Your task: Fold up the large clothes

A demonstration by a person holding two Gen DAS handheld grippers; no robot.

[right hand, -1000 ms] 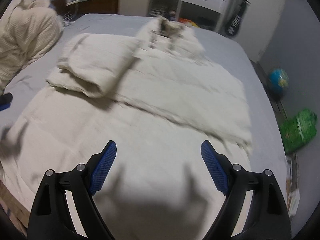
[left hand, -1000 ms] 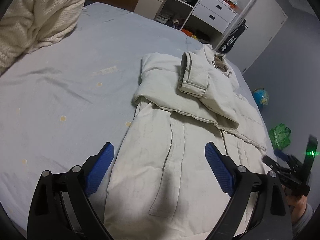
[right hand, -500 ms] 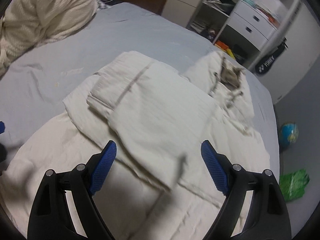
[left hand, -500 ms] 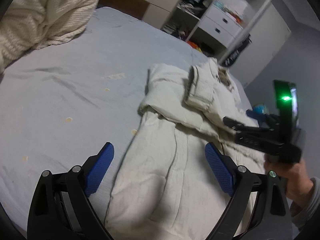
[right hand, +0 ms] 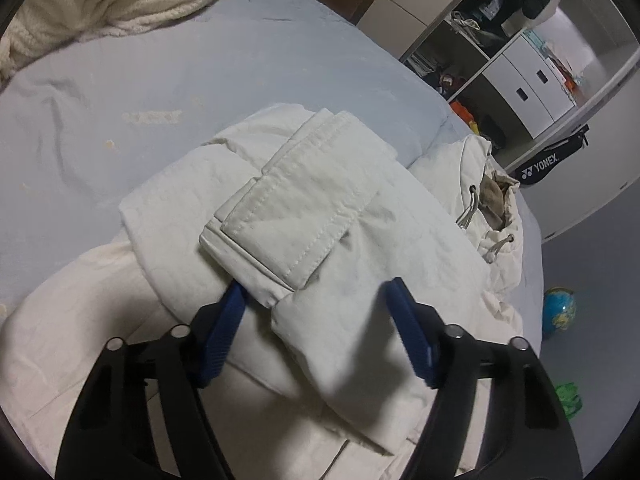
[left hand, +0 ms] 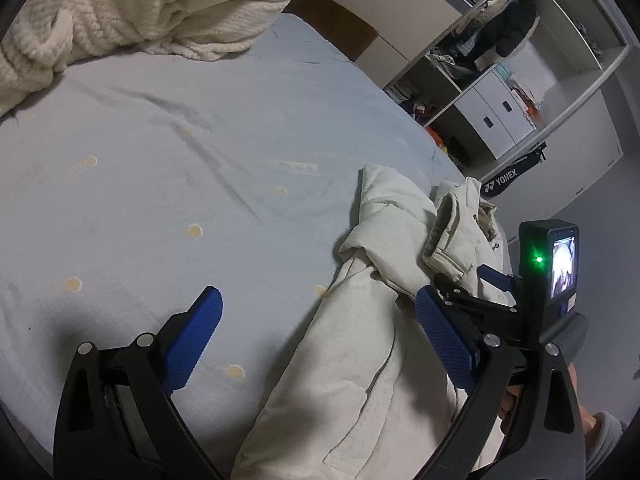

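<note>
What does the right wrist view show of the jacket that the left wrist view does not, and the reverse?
Right wrist only: the sleeve cuff with its stitched tab lying between the closing jaws of the right gripper, the hood drawcords, and a globe on the floor.

Left wrist only: the left gripper, jaws open over the jacket's near edge, and the jacket's lower body with a pocket seam.

Both: the cream jacket on the blue bedsheet, the knitted blanket, and the wardrobe.

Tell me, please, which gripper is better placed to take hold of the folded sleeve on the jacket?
The right gripper. Its jaws are closing with the sleeve between them, one finger tucked under the cuff. The left gripper is open over the bedsheet at the jacket's edge, with nothing between its fingers.
</note>
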